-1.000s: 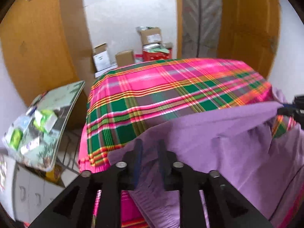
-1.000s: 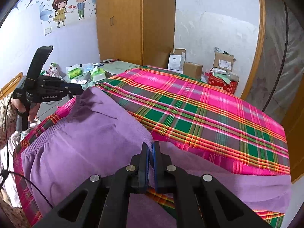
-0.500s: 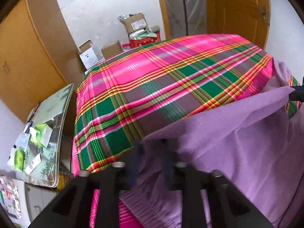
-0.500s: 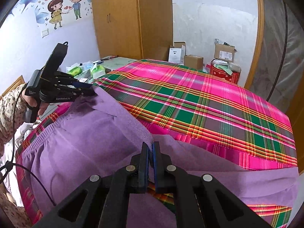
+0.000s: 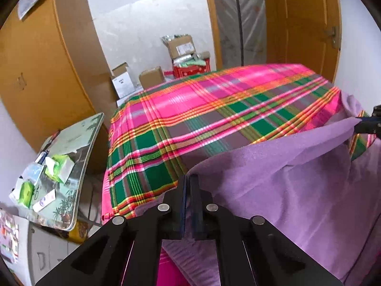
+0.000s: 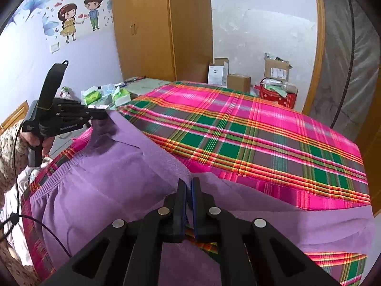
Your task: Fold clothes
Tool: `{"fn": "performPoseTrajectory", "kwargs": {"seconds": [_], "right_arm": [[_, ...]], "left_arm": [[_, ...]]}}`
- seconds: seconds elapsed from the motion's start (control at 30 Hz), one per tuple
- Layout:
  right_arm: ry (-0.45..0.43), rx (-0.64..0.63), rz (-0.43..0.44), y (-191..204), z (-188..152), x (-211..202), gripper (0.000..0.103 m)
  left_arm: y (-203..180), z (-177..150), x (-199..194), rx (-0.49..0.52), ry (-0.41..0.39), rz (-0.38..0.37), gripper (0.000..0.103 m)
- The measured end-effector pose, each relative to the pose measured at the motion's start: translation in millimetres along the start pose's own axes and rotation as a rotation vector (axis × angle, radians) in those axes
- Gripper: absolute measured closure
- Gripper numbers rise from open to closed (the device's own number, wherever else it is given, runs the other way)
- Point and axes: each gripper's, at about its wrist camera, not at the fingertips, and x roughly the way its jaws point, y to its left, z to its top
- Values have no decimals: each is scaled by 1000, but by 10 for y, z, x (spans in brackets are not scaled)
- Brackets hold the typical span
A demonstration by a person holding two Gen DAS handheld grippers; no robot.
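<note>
We record a bed (image 6: pixel 297 140) covered edge to edge by a plaid blanket (image 5: pixel 214 119) in pink, green, orange and grey. A purple garment (image 6: pixel 107 186) with an elasticated waistband lies directly on its near part; one fabric edge is raised off the surface. The far half of the blanket carries nothing. We cannot tell what lies beneath the blanket.

R gripper (image 6: pixel 189 186) pinches a fold of the purple garment (image 6: pixel 114 181), jaws closed on it. L gripper (image 6: pixel 104 115), held in a hand (image 6: pixel 35 140), clamps the far corner, lifted above the plaid blanket (image 6: pixel 250 128).
</note>
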Motion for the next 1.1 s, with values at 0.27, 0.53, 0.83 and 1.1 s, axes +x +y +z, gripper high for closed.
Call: {"fn": "performPoseTrajectory", "kwargs": {"seconds": [0.27,0.53,0.83,1.1], "right_arm": [[-74,-2,-19,113,28,-356,99],[-126,-13,-50,237,-10,-650,99],[-151,-50,-51,513,-208,-910,99],[-148,-43,-45,639,-426,-1071,99]], "left_arm": [[-77,-66,-323,-16,-61,16,100],[-180,-176,-655,-27,-111,31,100],[-262,-448,-1021,-57,-144,56,100],[-348,-697,-1314,-90,-171,61,100]]}}
